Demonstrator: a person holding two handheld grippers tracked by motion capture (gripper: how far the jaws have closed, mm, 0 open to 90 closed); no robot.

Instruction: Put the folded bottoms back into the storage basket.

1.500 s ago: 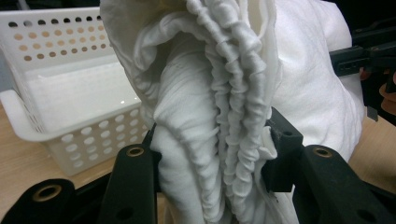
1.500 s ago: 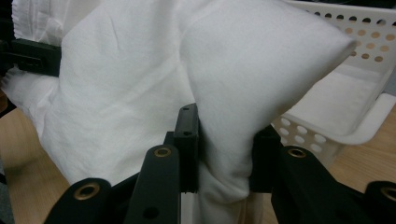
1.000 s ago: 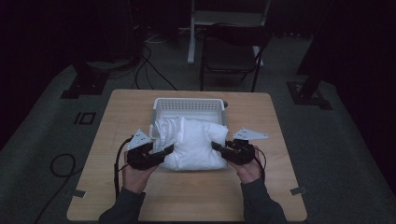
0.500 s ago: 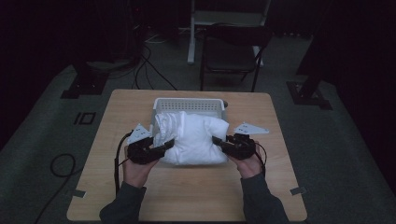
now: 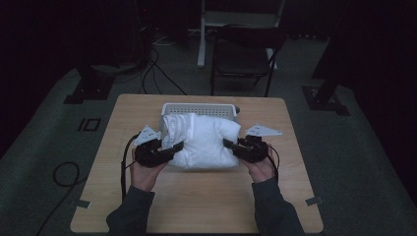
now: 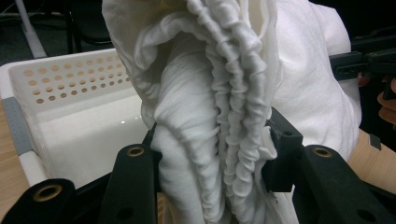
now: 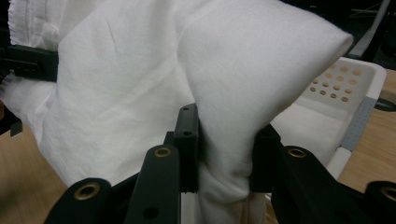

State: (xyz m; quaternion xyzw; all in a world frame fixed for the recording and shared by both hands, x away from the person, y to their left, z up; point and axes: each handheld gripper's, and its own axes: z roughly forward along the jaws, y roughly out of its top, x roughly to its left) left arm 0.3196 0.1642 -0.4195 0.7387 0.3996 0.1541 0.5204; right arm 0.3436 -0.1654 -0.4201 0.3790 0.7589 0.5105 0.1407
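A bundled white cloth [image 5: 204, 140] with a gathered elastic edge [image 6: 233, 93] is held between both grippers, over the near edge of a white perforated basket [image 5: 199, 108] on the wooden table [image 5: 206, 196]. My left gripper [image 5: 174, 147] is shut on the cloth's left side, the ruffled folds pinched between its jaws [image 6: 215, 140]. My right gripper [image 5: 231, 144] is shut on a fold at the cloth's right side [image 7: 224, 140]. In the gripper views the basket [image 6: 70, 79] [image 7: 341, 79] lies close behind the cloth.
The basket stands at the table's far middle. Bare tabletop lies in front of the hands and on both sides. Beyond the far edge are a dark chair [image 5: 246, 54] and a white post [image 5: 201, 34]. Cables [image 5: 64, 172] lie on the floor at the left.
Both grippers and the cloth bundle have shifted slightly toward the basket. The grips on the cloth look the same.
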